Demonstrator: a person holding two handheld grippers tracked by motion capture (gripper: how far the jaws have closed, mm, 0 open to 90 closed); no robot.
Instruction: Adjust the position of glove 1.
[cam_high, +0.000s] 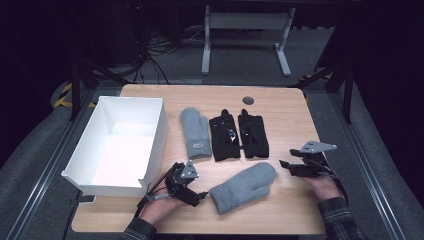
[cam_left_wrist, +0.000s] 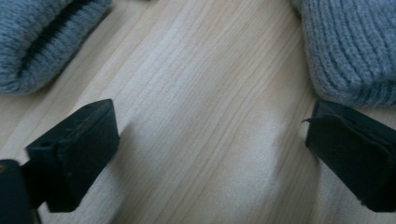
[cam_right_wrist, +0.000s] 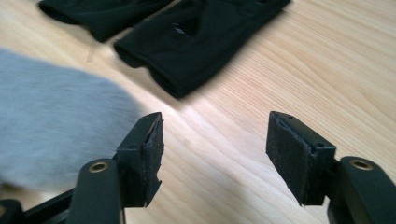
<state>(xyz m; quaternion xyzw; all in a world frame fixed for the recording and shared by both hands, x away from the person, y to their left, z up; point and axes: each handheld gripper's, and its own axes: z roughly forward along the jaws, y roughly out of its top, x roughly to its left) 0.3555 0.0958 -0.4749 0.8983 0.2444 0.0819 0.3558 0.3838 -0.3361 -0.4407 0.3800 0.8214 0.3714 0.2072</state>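
Two grey knitted mittens lie on the wooden table: one upright (cam_high: 196, 132) at the middle, one slanted (cam_high: 243, 186) near the front. Two black gloves (cam_high: 224, 136) (cam_high: 253, 133) lie side by side to the right of the upright mitten. My left gripper (cam_high: 200, 196) rests low at the slanted mitten's cuff end, jaws open over bare wood (cam_left_wrist: 210, 149), with grey knit (cam_left_wrist: 42, 37) (cam_left_wrist: 350, 46) at both upper corners. My right gripper (cam_high: 286, 165) hovers just right of the slanted mitten's tip, open and holding nothing (cam_right_wrist: 215, 154). The grey mitten (cam_right_wrist: 56, 135) is blurred beside its left jaw, and a black glove (cam_right_wrist: 201, 37) lies ahead.
A white open box (cam_high: 102, 177) stands on the table's left side, close to my left hand. A small dark round disc (cam_high: 248, 100) sits at the far edge. Bare wood lies to the right of the gloves and along the front edge.
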